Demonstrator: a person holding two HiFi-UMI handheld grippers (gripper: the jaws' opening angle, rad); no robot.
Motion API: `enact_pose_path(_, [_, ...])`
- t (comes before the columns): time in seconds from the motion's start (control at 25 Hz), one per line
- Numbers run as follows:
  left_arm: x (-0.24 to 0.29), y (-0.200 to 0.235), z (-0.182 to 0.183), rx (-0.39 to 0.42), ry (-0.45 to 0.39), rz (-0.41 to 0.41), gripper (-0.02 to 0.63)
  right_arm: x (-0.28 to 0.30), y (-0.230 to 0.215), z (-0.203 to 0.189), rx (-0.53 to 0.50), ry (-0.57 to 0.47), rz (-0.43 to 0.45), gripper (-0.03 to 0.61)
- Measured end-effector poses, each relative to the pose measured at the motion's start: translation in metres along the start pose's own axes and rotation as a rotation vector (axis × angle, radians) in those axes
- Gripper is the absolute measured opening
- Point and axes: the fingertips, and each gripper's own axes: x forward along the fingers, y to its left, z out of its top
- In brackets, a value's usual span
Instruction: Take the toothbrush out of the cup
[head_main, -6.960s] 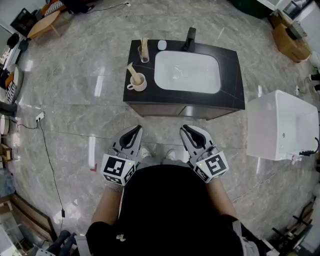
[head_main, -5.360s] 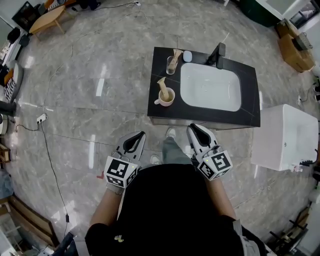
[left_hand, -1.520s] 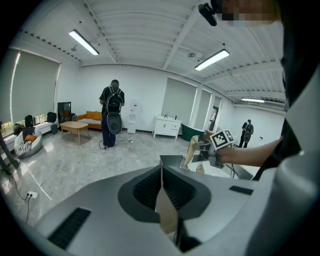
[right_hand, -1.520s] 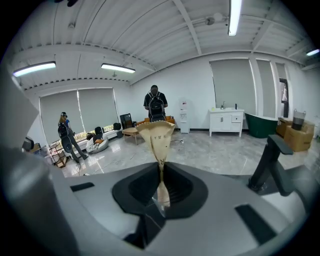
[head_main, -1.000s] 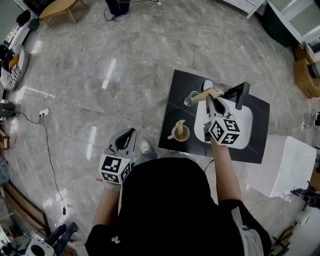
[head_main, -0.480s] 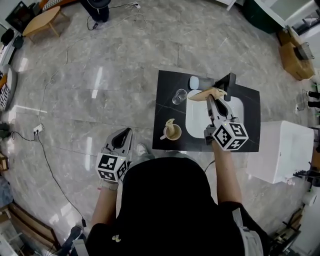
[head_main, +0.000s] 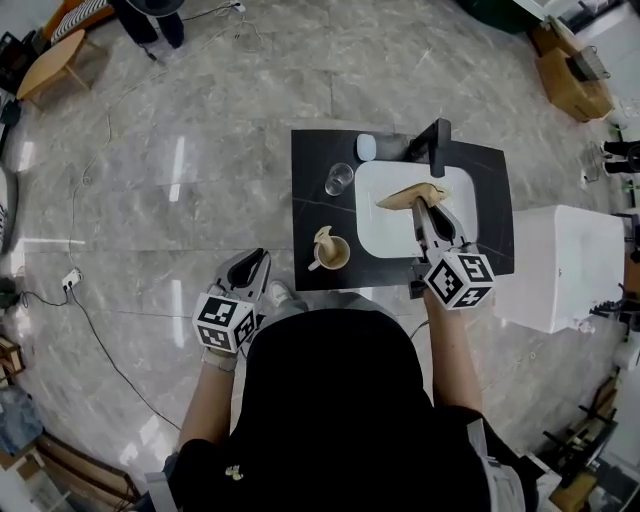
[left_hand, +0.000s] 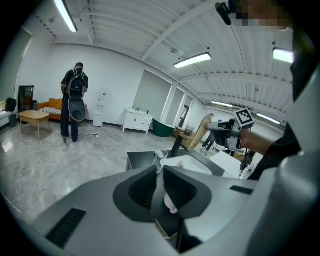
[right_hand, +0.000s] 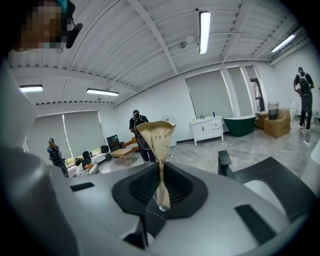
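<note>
**Toothbrush out of cup, held over sink**

We read this as the tail of the lift-out. The right gripper (head_main: 424, 206) has its jaws clamped tight on the toothbrush (head_main: 408, 196), which is sealed in a tan paper sleeve. In the right gripper view the sleeve stands up from between the jaws, pinched at its narrow lower part and flaring at the top. In the head view it lies crosswise above the white sink (head_main: 385, 228), its free end pointing left. It is clear of the glass cup (head_main: 339, 178) on the far left part of the black counter (head_main: 308, 150).

The left gripper (head_main: 256, 264) hangs near the person's left side, off the counter. Its jaws are pressed together with nothing between them.

Next, we judge, the brush needs a landing spot. The move is to carry it to bare counter, lower it, then part the jaws, staying clear of the faucet (head_main: 433, 146) and of the mug (head_main: 330, 253).

Hard to make out:
- The brush itself is fully hidden by the sleeve, so we cannot tell head from handle.
- The cup is too small to confirm that it is empty.
- The mug holds another tan wrapped item, contents unknown.
- The counter's near edge is cut off by the person's head and body.
- A white shape shows below the left jaws and is unclear, possibly the mug.
</note>
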Motion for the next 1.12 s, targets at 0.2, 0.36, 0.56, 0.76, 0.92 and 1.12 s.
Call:
enact_pose_path(0.2, [0.029, -0.017, -0.022, 0.008, 0.098, -0.123, 0.111, -0.035, -0.011, -0.016, 0.031, 0.002, -0.075, 0.046])
enact_pose_path(0.36, [0.050, -0.032, -0.040, 0.019, 0.164, -0.202, 0.155, -0.063, -0.015, -0.031, 0.061, 0.012, -0.135, 0.046])
enact_pose_path(0.56, [0.079, -0.046, -0.055, 0.026, 0.226, -0.277, 0.197, -0.094, -0.023, -0.050, 0.092, 0.031, -0.218, 0.046])
enact_pose_path(0.76, [0.098, -0.055, -0.067, 0.066, 0.281, -0.348, 0.209, -0.122, -0.023, -0.064, 0.120, 0.037, -0.294, 0.046])
enact_pose_path(0.92, [0.109, -0.063, -0.072, 0.094, 0.303, -0.394, 0.213, -0.140, -0.024, -0.073, 0.140, 0.037, -0.348, 0.046])
enact_pose_path(1.12, [0.125, -0.066, -0.075, 0.112, 0.313, -0.408, 0.216, -0.157, -0.028, -0.084, 0.166, 0.037, -0.402, 0.046])
